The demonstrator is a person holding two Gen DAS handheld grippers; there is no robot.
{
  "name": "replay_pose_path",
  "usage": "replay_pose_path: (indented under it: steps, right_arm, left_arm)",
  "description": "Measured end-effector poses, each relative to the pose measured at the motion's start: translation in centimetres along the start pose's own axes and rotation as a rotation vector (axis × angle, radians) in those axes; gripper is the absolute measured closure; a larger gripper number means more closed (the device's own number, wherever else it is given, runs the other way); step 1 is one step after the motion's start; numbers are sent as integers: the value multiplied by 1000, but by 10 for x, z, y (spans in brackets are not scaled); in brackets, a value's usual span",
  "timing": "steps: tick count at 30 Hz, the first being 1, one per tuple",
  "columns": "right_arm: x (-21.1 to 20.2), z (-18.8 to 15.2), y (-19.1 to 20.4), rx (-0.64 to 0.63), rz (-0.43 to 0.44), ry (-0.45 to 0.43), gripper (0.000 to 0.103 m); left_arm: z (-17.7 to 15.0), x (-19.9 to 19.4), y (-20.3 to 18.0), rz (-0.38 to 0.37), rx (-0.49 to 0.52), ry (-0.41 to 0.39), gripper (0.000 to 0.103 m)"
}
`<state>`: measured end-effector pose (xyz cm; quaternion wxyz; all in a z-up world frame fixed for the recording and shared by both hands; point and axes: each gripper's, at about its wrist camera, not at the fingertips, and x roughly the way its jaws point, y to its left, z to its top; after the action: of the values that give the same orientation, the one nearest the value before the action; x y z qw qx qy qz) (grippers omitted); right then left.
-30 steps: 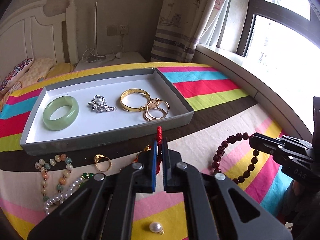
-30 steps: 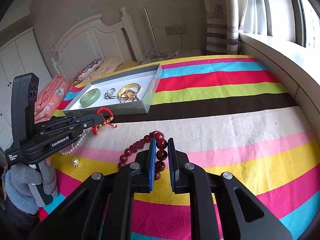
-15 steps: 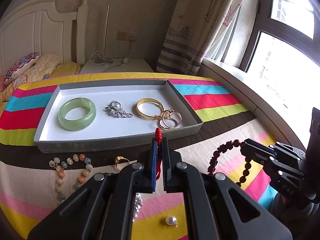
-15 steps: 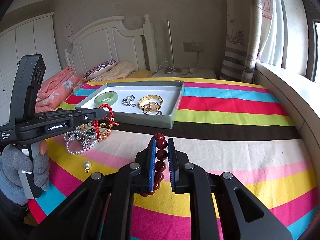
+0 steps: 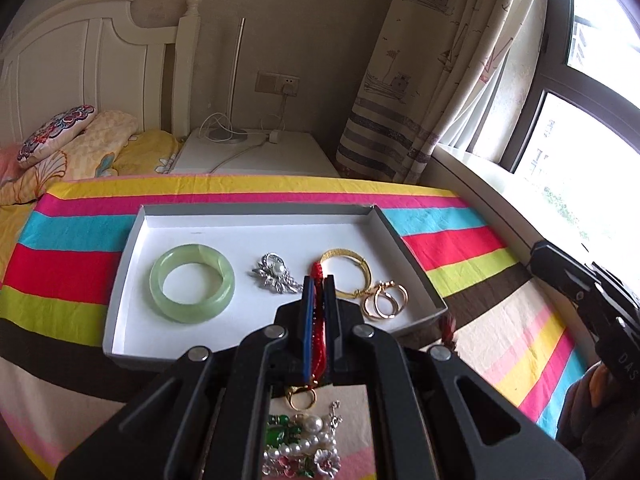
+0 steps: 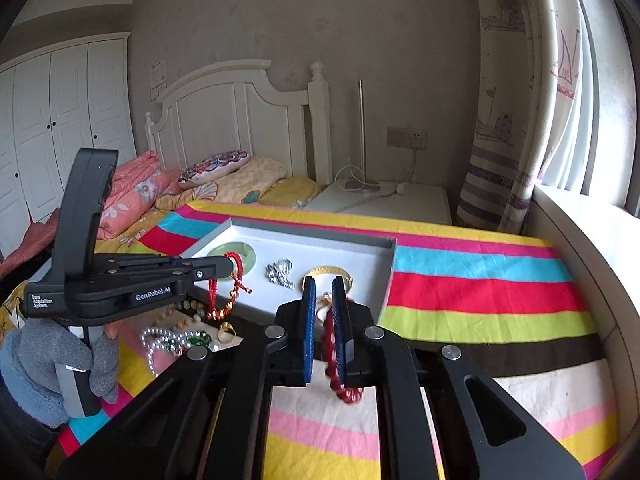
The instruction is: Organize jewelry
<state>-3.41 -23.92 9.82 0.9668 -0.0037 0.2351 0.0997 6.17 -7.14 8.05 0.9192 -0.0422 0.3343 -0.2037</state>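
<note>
L tongs (image 5: 319, 280) grip red cord bracelet (image 5: 318, 312); R tongs (image 6: 323, 280) grip bead bracelet (image 6: 334, 360); tray (image 5: 124, 280): jade bangle (image 5: 192, 289), brooch (image 5: 276, 274).

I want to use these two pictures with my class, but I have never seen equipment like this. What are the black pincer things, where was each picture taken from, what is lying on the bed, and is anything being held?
No robot here: a person holds a hand-held two-finger gripper in each hand, each with a wide-angle camera looking forward along its fingers. One picture comes from the left gripper, the other from the right gripper, which also sees the left one from the side, held in a grey gloved hand.

On the striped bedspread lies a shallow grey tray holding a green bangle, a silver brooch, a gold bangle and gold hoop earrings. Pearls and other loose pieces lie in front of it.

The left gripper pinches a red cord bracelet; the right holds a dark red bead bracelet.
</note>
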Motion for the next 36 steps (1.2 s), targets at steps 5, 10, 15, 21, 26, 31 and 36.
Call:
replay_pose_path:
  steps: [5, 10, 15, 21, 26, 31, 36]
  right_arm:
    - [11, 33, 4, -29, 10, -16, 93]
    - [19, 20, -10, 14, 41, 99, 61]
    - [42, -32, -14, -48, 2, 328, 45]
    - [67, -62, -11, -86, -3, 447, 90]
    - [35, -64, 25, -264, -93, 299, 91]
    - [-1, -43, 55, -428, -211, 121, 91]
    - [-6, -8, 67, -508, -242, 40, 91]
  left_arm:
    - [11, 3, 5, -1, -11, -6, 99]
    - [5, -1, 8, -17, -18, -17, 99]
    - [-6, -1, 6, -39, -27, -17, 99]
    - [-9, -11, 2, -41, -10, -36, 99]
    - [-7, -13, 6, -31, -5, -41, 99]
    - [-3, -9, 10, -28, -14, -42, 99]
    - [7, 3, 15, -36, -32, -29, 99]
